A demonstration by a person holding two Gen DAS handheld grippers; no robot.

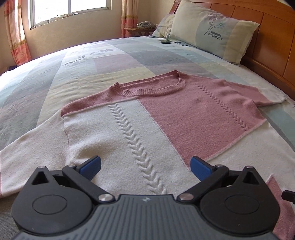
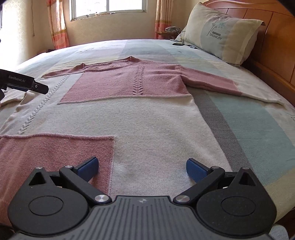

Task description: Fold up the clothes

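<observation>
Pink-and-cream sweater (image 1: 147, 114) spread flat on the bed (image 1: 55, 61) — hem just ahead of left claw (image 1: 145, 167) and right claw (image 2: 142, 168), both spread apart, seemingly untouching; pillow (image 2: 221, 31), window (image 2: 108, 7) beyond.

My sweater's (image 2: 129, 114) hem hides under my right gripper (image 2: 142, 168); its left sleeve runs off frame, and the small dark thing (image 1: 166, 41) by the pillow (image 1: 212, 31) stays unreadable
</observation>
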